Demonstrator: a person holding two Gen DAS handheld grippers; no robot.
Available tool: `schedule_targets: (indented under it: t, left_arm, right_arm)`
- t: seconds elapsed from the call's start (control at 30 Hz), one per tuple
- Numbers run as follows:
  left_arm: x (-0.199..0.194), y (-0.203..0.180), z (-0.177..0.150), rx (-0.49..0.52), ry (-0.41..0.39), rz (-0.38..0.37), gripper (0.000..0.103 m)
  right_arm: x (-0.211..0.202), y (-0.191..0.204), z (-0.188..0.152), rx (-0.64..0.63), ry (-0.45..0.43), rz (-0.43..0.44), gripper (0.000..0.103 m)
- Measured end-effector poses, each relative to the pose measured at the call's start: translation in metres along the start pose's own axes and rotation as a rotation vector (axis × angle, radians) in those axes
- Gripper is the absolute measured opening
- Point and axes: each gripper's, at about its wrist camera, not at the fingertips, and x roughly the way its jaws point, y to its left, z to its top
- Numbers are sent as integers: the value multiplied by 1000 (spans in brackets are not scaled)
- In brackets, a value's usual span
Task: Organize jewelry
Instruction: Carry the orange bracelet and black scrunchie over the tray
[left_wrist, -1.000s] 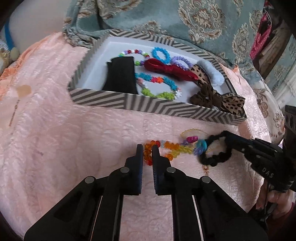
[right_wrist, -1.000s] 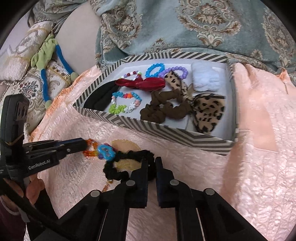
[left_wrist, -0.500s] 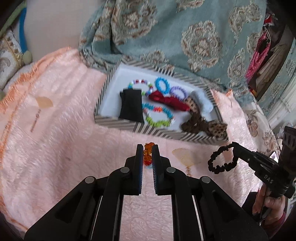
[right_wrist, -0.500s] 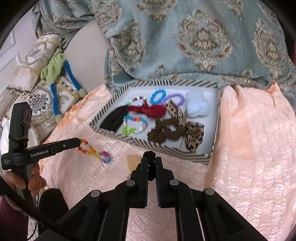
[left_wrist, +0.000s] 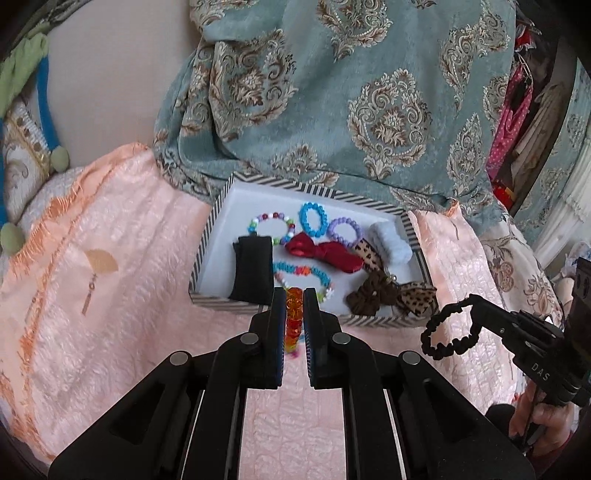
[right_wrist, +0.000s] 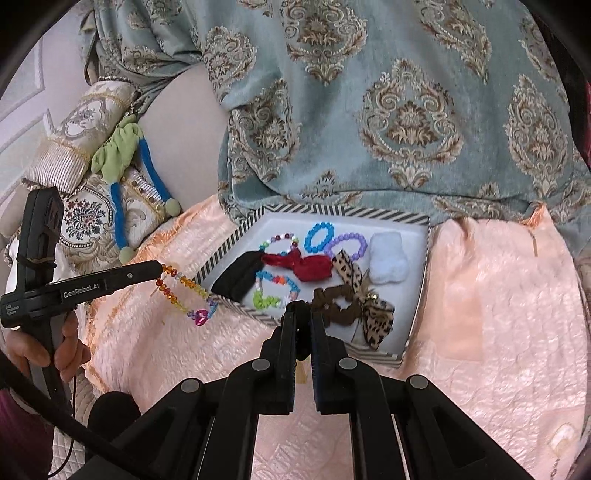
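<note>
the left gripper (left_wrist: 294, 295) was clamped on a strand of translucent orange, yellow and rainbow-coloured faceted beads, a bracelet (right_wrist: 183, 292), which stood pinched between its two black fingers; seen from the right wrist camera, the beaded bracelet hung in a loop below that gripper's tip, clear of the peach-pink textured bedspread (left_wrist: 122, 295) beneath it, with a pink heart-shaped bead at its lowest point. the right gripper (right_wrist: 303, 308) was closed on a black ruffled fabric scrunchie (left_wrist: 448, 330); from its own camera only a dark bit showed between the jaws, while the left wrist camera showed the black scrunchie dangling as a ring from the fingertips, off the bedspread. ahead of both sets of jaws sat a shallow rectangular tray with a white floor and black-and-white striped walls (left_wrist: 207, 243). inside it, beyond the left jaws, lay a folded black cloth band (left_wrist: 253, 269), a red satin bow (left_wrist: 325, 254), a blue beaded bracelet (left_wrist: 313, 218), a purple beaded bracelet (left_wrist: 345, 230), a mixed-colour beaded bracelet (left_wrist: 271, 223), a turquoise and green beaded bracelet partly hidden by the jaws, a pale fluffy scrunchie (left_wrist: 391, 245), a brown bow (left_wrist: 373, 293) and a leopard-print bow (left_wrist: 415, 295). behind the tray rose a teal blanket with a gold damask pattern (left_wrist: 369, 92). a hand (right_wrist: 55, 347) held the left gripper's handle, to the left of the right jaws.
</note>
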Motion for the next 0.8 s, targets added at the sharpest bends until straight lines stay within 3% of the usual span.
schedule_targets:
  t: [0.8]
  left_arm:
    - [35, -21, 32, 54, 3, 53, 8]
  right_arm:
    - [27, -5, 27, -18, 11, -9, 6]
